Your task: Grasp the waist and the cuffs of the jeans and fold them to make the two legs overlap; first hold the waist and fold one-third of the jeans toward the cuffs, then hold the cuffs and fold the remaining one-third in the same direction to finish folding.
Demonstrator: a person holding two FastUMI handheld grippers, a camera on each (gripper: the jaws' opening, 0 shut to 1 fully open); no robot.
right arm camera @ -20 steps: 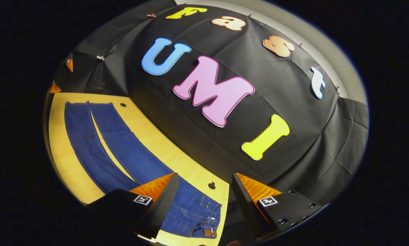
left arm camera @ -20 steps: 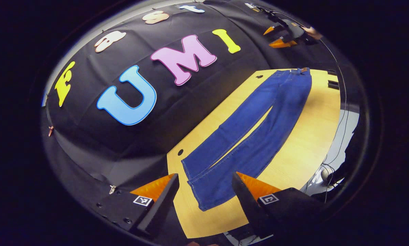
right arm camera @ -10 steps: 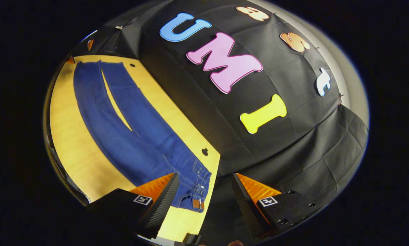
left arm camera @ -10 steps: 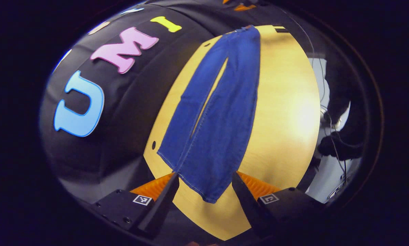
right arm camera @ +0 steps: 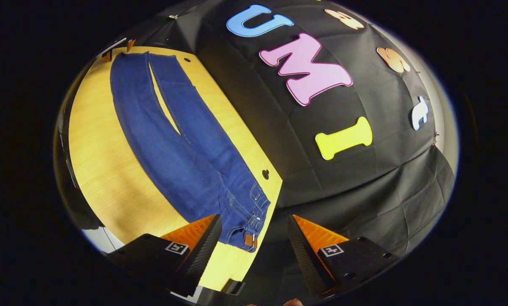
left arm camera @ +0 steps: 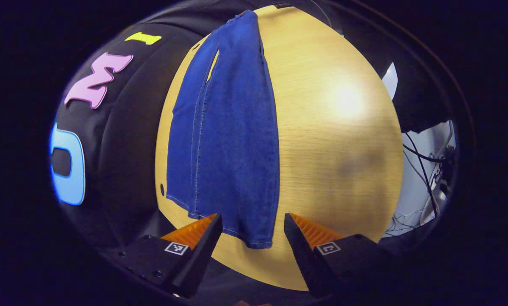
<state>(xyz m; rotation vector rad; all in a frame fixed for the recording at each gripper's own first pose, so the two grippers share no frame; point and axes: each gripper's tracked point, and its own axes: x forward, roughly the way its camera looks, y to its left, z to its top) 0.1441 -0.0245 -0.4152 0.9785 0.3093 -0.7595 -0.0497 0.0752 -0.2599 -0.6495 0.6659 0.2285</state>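
The jeans (left arm camera: pixel 228 136) lie flat and full length on the wooden surface (left arm camera: pixel 330 148). The left tool (left arm camera: pixel 249 229) hangs wide, holding nothing, over the cuffs (left arm camera: pixel 254 240). The right tool (right arm camera: pixel 254 231) is wide too, above the waist (right arm camera: pixel 247 221) near the surface's edge.

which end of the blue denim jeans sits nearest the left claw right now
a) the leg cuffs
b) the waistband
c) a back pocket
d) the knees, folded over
a: in the left gripper view, the hemmed cuffs of the blue denim jeans lie just ahead of the open left claw, with the legs running away across the light wooden table toward the waist at the far end.
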